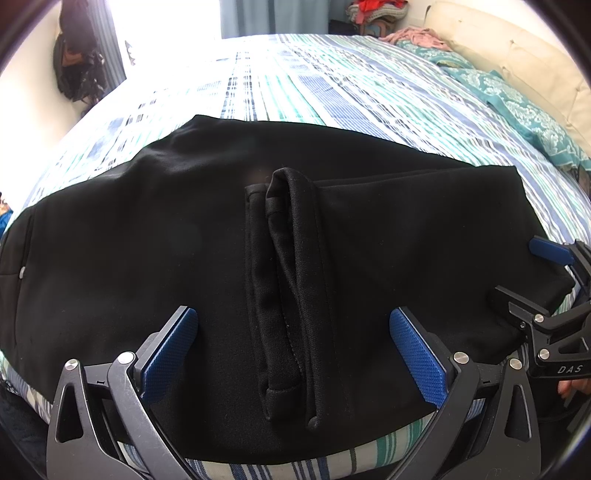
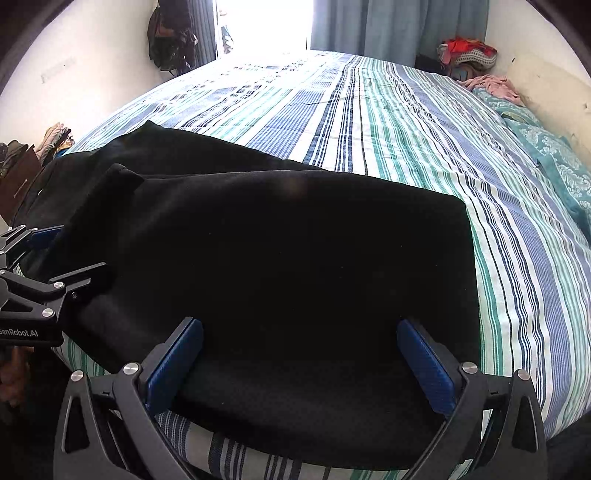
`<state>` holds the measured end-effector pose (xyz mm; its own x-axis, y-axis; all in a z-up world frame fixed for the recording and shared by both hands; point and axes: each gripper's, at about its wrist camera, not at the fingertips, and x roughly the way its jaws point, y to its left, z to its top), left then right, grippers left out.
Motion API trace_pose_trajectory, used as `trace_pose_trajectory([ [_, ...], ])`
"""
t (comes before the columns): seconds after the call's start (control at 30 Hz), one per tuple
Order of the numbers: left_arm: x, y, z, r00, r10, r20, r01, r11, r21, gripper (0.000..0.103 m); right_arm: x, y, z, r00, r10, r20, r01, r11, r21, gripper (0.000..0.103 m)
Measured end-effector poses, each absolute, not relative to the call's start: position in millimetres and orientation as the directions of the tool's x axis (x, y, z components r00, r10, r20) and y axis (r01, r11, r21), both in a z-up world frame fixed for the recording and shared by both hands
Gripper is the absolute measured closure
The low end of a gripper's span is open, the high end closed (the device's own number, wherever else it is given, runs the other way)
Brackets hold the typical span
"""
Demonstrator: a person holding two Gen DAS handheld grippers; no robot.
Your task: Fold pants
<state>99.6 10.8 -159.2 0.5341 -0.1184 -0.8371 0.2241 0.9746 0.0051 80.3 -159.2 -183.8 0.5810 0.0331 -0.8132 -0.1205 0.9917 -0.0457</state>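
Where the bed (image 2: 388, 122) nears its front edge: 1 black pants (image 1: 184, 229), folded flat, hems on top. Left tongs (image 1: 293, 345) and right tongs (image 2: 300, 354), both released, hover over the near edge of the pants, gripping nothing.

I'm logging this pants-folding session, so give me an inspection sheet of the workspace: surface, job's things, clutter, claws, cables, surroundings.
Surface: bed with striped sheet, blue, green and white, smooth where bare.
Job's things: black pants lie flat near the bed's front edge, the hem ends folded over onto the middle.
Clutter: pink garment and teal patterned pillows at the far right side.
Claws: left claw open above the pants, holding nothing; right claw open over the pants' right part, holding nothing.
Cables: nothing seen.
Surroundings: bright window with blue curtain, dark bags hanging on the wall, clothes pile in the far corner.
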Motion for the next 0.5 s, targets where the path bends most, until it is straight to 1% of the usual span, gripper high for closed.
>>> trace_pose_trajectory([
  [0.5,100.8,9.7,-160.3,0.525,-0.119,-0.842,0.228,0.974,0.005,0.000,80.8,-158.1,-183.1,0.590,0.040,-0.806,-0.129,0.991,-0.046,0.000],
])
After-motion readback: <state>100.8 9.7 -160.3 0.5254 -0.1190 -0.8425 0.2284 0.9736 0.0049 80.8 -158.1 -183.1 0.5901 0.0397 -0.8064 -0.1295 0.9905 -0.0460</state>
